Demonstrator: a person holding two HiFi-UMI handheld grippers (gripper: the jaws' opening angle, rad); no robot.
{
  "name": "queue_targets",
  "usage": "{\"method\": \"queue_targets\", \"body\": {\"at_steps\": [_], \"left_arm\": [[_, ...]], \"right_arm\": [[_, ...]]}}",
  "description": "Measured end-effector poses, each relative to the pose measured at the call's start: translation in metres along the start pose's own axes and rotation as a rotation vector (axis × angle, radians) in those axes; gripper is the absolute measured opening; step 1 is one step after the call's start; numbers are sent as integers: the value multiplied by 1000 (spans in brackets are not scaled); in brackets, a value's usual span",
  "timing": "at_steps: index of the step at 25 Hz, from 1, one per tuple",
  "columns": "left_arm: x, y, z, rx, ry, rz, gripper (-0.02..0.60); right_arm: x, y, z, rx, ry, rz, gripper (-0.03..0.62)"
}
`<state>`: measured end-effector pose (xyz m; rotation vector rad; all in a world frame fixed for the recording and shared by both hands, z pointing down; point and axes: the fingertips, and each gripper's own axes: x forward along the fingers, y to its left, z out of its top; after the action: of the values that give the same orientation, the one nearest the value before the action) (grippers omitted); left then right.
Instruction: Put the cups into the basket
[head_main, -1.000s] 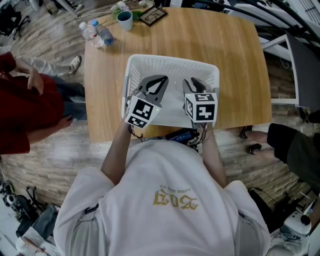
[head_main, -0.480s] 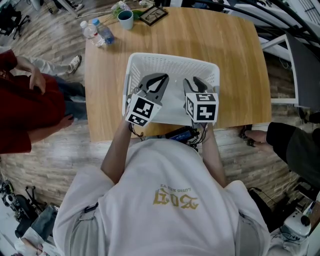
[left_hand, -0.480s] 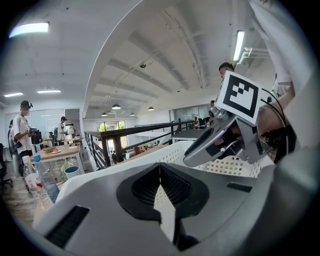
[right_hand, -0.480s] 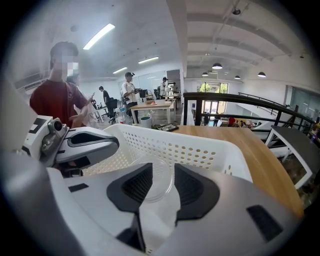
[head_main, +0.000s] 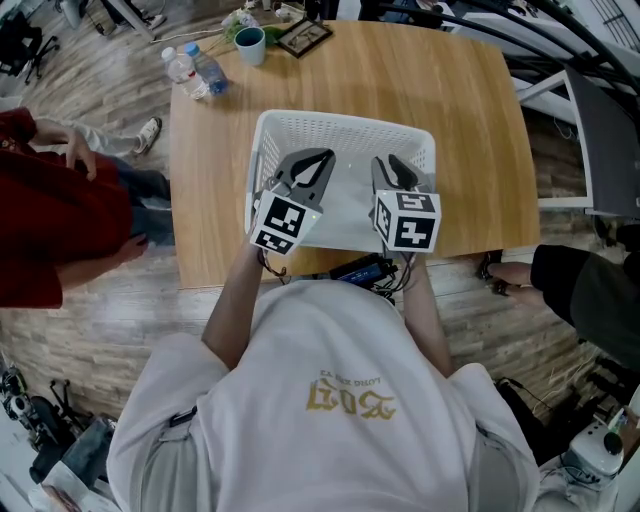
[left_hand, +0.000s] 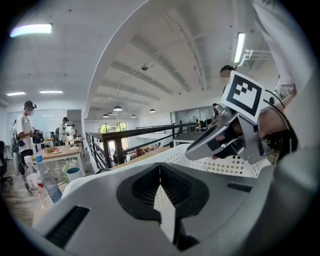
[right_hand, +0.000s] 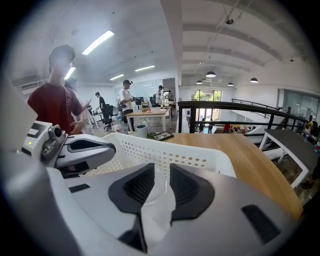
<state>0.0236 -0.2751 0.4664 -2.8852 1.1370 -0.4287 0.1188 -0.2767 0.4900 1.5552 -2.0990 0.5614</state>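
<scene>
A white perforated basket (head_main: 340, 128) sits on the wooden table (head_main: 470, 120). Both grippers hover over its near half. My left gripper (head_main: 318, 160) is shut with nothing in it; in its own view the pads meet (left_hand: 160, 172) above the basket wall (left_hand: 225, 167). My right gripper (head_main: 392, 168) has a gap between its jaws, which are closing. A clear cup (right_hand: 156, 185) lies in the basket and shows through that gap; the pads do not touch it. A teal cup (head_main: 250, 43) stands at the table's far left corner.
Two water bottles (head_main: 195, 70) and a framed picture (head_main: 306, 36) lie near the teal cup. A person in red (head_main: 40, 220) stands left of the table. Another person's dark sleeve (head_main: 590, 290) is at the right.
My right gripper has shifted slightly to the right over the basket. The left gripper stays where it was, shut.
</scene>
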Motion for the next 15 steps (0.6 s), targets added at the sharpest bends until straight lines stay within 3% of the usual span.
{"method": "queue_targets", "body": {"at_steps": [4, 15], "left_arm": [[-1, 1, 2, 0, 5, 10, 9], [-7, 17, 30, -4, 24, 64, 8]], "right_arm": [[-6, -2, 6, -10, -41, -24, 12], [-30, 11, 35, -54, -170, 0, 11]]}}
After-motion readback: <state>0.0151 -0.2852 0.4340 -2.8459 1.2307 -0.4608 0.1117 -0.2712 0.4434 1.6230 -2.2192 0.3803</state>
